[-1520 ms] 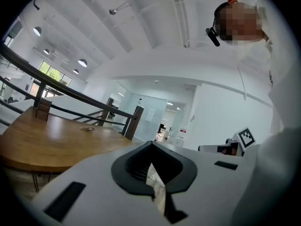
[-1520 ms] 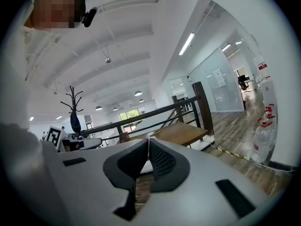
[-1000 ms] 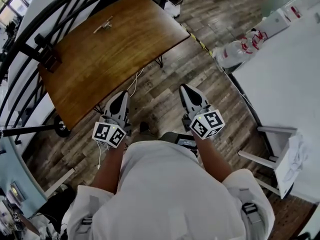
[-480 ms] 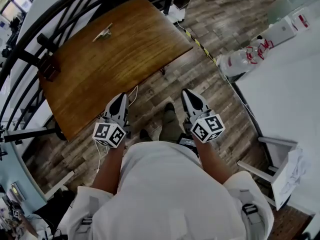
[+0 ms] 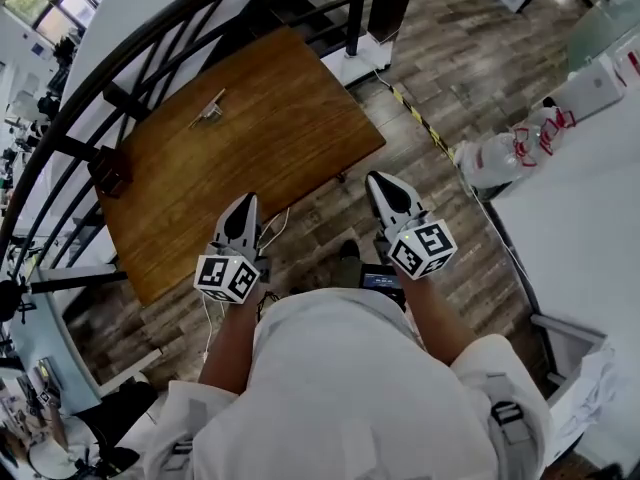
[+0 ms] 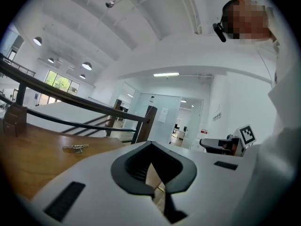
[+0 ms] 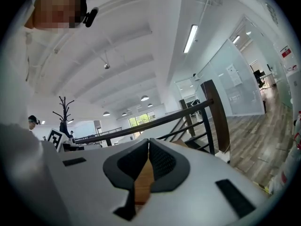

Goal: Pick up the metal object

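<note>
A small silvery metal object [image 5: 209, 111] lies near the far edge of the brown wooden table [image 5: 260, 158]. It also shows in the left gripper view as the metal object [image 6: 75, 148] far ahead on the table [image 6: 28, 159]. My left gripper [image 5: 243, 205] is shut and empty, held close to my body at the table's near edge. My right gripper [image 5: 379, 183] is shut too, with nothing in it, hovering over the floor just off the table's near right corner. In both gripper views the jaws meet at their tips.
A black railing [image 5: 130, 43] curves round the table's far and left sides, with a small dark box [image 5: 110, 171] at the left edge. White plastic bags [image 5: 510, 148] lie on the wood floor at the right, beside a large white surface [image 5: 580, 218]. A cable [image 5: 272, 226] hangs at the table's near edge.
The view has shifted as I step toward the table, which now lies closer to both grippers. The grippers keep their pose and stay shut.
</note>
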Motion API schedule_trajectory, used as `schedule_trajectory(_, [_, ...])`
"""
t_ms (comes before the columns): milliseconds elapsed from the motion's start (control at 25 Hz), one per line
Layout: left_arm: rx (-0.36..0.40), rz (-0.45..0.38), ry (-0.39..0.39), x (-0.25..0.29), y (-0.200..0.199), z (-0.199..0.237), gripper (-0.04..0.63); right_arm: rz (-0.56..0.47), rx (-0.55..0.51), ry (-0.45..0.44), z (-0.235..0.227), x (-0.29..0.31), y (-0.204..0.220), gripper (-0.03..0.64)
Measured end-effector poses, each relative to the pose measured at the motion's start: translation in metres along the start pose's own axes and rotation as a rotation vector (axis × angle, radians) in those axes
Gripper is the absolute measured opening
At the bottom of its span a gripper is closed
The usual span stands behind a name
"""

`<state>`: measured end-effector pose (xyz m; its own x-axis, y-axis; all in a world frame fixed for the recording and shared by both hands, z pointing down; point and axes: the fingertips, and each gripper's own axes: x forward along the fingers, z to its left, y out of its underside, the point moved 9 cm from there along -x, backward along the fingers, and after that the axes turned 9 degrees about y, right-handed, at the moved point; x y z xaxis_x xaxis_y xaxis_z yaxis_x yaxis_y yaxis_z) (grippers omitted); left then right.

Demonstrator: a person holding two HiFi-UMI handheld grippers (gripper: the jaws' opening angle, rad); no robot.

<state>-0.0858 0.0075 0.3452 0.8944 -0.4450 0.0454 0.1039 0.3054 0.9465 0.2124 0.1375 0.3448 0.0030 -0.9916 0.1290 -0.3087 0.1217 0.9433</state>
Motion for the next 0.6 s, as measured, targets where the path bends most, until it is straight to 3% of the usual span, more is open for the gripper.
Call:
schedule_trajectory(200, [0.027, -0.026, -0.015, 0.041, -0.014, -0.015, 0.005, 0.022, -0.021, -0.053, -0.042, 0.026, -0.018, 0.025])
schedule_trajectory(440, [-0.020, -0.042, -0.045, 0.052, -0.013, -0.009, 0.005, 0.071, 0.008, -0.103, -0.064, 0.062, -0.014, 0.025])
schedule_trajectory(600, [-0.074, -0.075, -0.069, 0.052, -0.005, 0.021, 0.005, 0.121, -0.006, -0.160, -0.056, 0.100, 0.001, 0.025])
